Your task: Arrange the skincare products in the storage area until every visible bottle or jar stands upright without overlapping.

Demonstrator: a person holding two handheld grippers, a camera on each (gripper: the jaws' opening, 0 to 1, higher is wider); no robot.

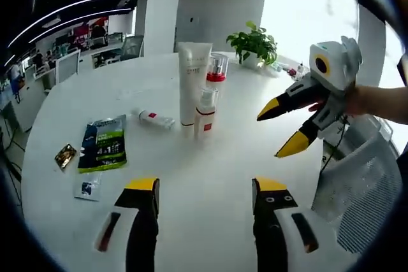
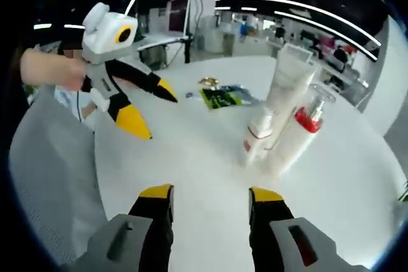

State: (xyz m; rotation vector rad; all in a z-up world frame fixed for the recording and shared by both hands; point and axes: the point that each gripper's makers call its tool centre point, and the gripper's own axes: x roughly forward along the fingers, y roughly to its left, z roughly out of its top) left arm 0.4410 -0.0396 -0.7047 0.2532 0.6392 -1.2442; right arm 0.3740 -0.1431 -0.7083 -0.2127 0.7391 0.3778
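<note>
Three containers stand upright in a tight cluster near the middle of the white tabletop (image 1: 255,157): one tall white tube (image 1: 193,81), one small white bottle (image 1: 205,114) with a red label in front of it, and one clear bottle (image 1: 217,71) with a red band behind. They look grouped as the tidy, finished part of the job, though they stand very close together. One small tube (image 1: 153,118) lies flat just left of them, so it probably needs standing up next. Two sachets (image 1: 103,143) and one gold packet (image 1: 65,155) lie flat further left. One potted plant (image 1: 255,44) sits at the far edge. Both tools are released and empty: the left tool (image 1: 205,189) hovers over bare tabletop, and the right tool (image 1: 285,130) hangs spread beside the cluster.
</note>
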